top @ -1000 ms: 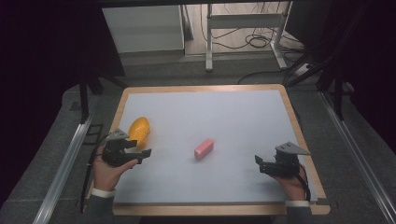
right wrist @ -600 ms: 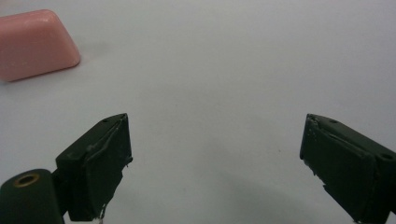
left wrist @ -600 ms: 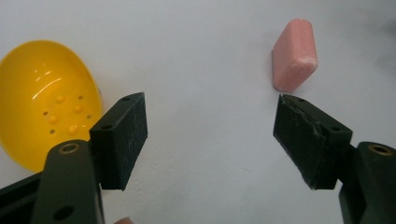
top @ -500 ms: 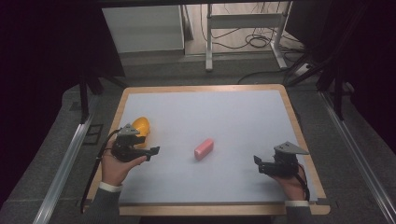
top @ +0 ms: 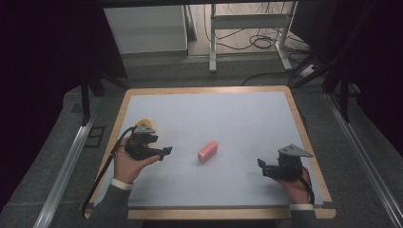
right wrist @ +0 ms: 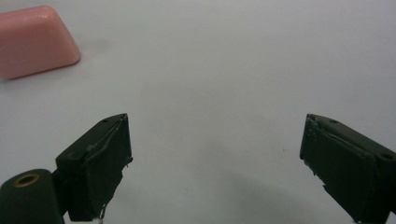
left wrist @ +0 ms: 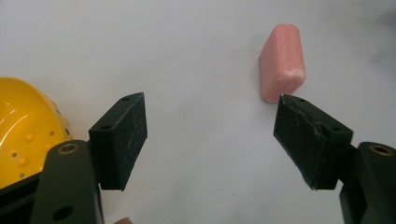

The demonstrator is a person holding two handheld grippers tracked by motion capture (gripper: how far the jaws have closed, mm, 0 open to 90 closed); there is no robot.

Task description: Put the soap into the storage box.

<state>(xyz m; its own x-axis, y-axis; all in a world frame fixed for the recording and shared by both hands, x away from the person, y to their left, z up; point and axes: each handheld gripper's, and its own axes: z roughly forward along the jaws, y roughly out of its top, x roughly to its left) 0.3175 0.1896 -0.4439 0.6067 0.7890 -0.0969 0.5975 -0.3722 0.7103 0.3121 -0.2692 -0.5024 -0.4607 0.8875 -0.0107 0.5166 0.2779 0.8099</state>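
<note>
The left gripper [top: 164,152] is held with jaws spread wide, empty, just left of the pink block [top: 207,151], which lies mid-table. The right gripper [top: 261,166] is likewise held agape, empty, right of the block.

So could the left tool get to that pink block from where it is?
Probably yes. The left tool is open and points toward the pink block, with bare table between them. The yellow thing sits off to the side.
</note>
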